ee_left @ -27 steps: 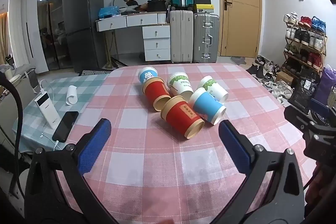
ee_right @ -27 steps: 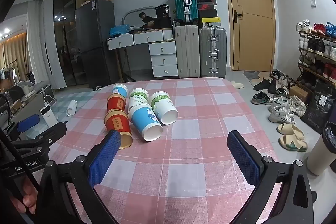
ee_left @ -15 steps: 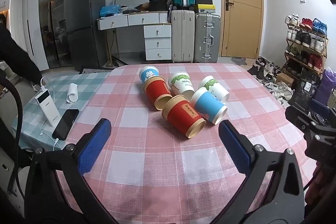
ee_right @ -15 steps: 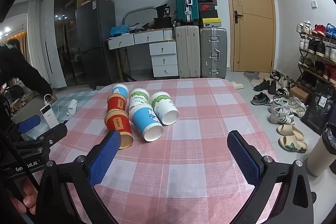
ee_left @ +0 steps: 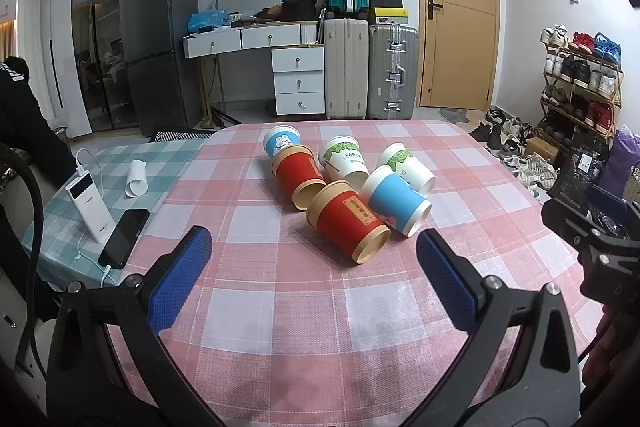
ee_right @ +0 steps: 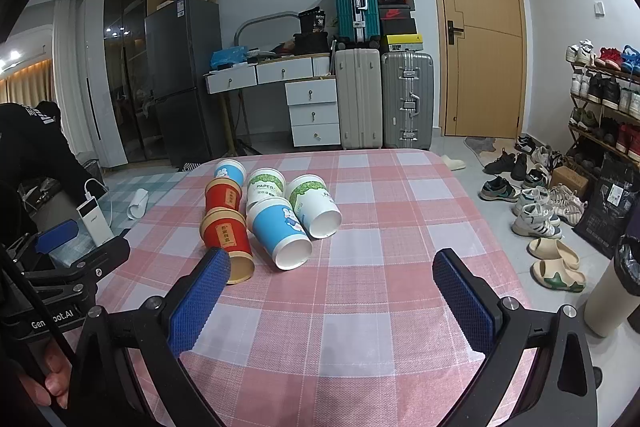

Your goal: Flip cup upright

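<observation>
Both my left jaws [ee_left: 314, 263] and right jaws [ee_right: 332, 281] are hanging wide apart and empty, barely shifting since a second ago. Six cups are lying tipped at twelve o'clock on the bench [ee_left: 280, 311], nearest the red cup [ee_left: 346, 221]; flipping is not yet beginning.

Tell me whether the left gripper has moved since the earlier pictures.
Yes, slightly. In the left wrist view the near red cup and the cream suitcase both sit a little right of and lower than before, so the left gripper has turned slightly left and tilted up.
</observation>
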A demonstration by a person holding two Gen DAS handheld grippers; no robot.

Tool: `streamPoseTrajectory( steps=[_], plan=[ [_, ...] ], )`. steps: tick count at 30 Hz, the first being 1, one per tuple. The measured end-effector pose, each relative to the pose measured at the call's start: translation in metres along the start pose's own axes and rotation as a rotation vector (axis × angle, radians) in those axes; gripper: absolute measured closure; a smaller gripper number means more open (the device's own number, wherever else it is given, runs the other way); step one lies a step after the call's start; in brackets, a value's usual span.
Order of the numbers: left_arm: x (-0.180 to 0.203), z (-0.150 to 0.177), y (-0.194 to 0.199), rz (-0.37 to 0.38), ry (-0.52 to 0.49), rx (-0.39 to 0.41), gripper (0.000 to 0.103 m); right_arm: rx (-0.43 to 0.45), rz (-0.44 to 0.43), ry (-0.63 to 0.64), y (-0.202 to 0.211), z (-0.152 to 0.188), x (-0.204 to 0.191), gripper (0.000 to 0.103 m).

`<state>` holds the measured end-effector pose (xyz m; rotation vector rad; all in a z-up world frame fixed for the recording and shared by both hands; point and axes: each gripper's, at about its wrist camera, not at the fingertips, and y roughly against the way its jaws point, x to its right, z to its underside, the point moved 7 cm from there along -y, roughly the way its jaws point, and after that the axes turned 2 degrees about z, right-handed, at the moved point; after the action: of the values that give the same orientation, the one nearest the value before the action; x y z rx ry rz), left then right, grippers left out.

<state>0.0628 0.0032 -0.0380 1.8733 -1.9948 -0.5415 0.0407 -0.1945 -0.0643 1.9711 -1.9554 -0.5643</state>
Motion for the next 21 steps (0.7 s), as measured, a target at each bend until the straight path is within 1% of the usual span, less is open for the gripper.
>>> streamPoseTrajectory(
  steps=[21],
  plan=[
    [-0.0013, 0.0016, -0.0023, 0.004, 0.002, -0.007, 0.001, -0.003, -0.006, 0.008, -0.0006, -0.0015, -0.0031, 0.000]
  ],
)
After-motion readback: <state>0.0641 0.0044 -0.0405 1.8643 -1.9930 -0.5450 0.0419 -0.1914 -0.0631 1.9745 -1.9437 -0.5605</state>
